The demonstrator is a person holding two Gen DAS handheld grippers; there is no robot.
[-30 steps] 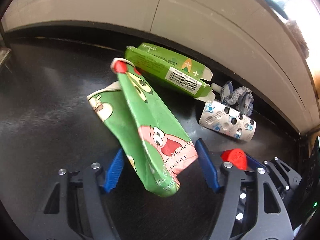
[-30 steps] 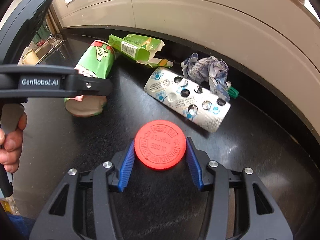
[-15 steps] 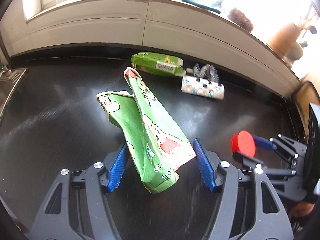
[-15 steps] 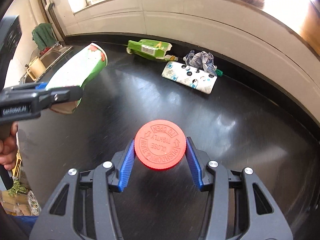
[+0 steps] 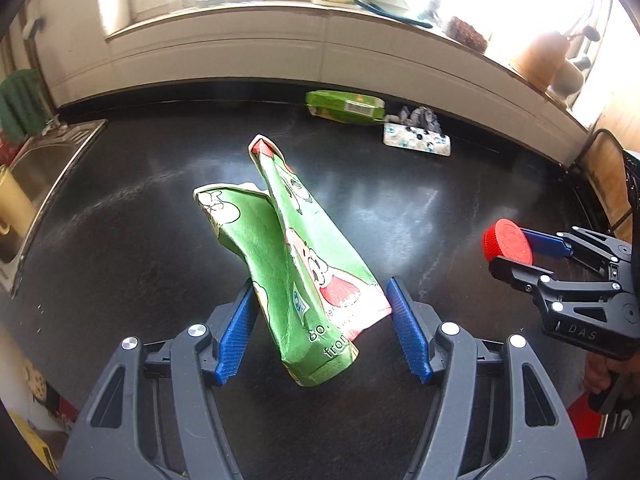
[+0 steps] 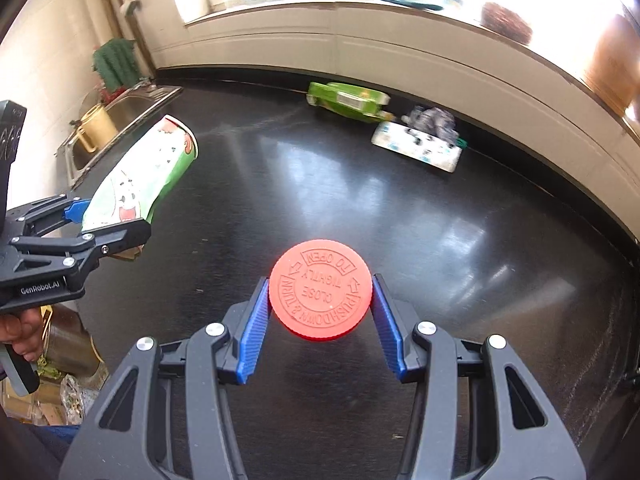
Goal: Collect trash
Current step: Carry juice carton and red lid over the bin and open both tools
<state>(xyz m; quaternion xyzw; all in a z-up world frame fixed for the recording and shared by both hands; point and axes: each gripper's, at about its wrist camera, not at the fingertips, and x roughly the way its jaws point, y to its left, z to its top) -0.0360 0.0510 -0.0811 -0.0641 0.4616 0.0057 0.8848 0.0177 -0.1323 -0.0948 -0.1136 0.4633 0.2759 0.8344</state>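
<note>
Moved: both grippers have lifted back from the trash by the wall.
Left gripper (image 5: 322,328): pinching crushed green cup (image 5: 296,264).
Right gripper (image 6: 318,320): clamping red cap (image 6: 320,289).
Blister pack (image 6: 418,147): blurred, seemingly touching crumpled wrapper (image 6: 434,120).

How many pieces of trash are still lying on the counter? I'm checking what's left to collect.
3, all by the back wall: a green box, a blister pack to its right, and crumpled paper just behind the pack. Smaller bits may be hidden.

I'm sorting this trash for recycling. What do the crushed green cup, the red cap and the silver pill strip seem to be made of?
Crushed green cup: printed paper, matte; it creases flat. Red cap: moulded plastic with raised lettering. Silver pill strip: probably foil-backed plastic blister, shiny with punched pockets; too blurred to be sure.
</note>
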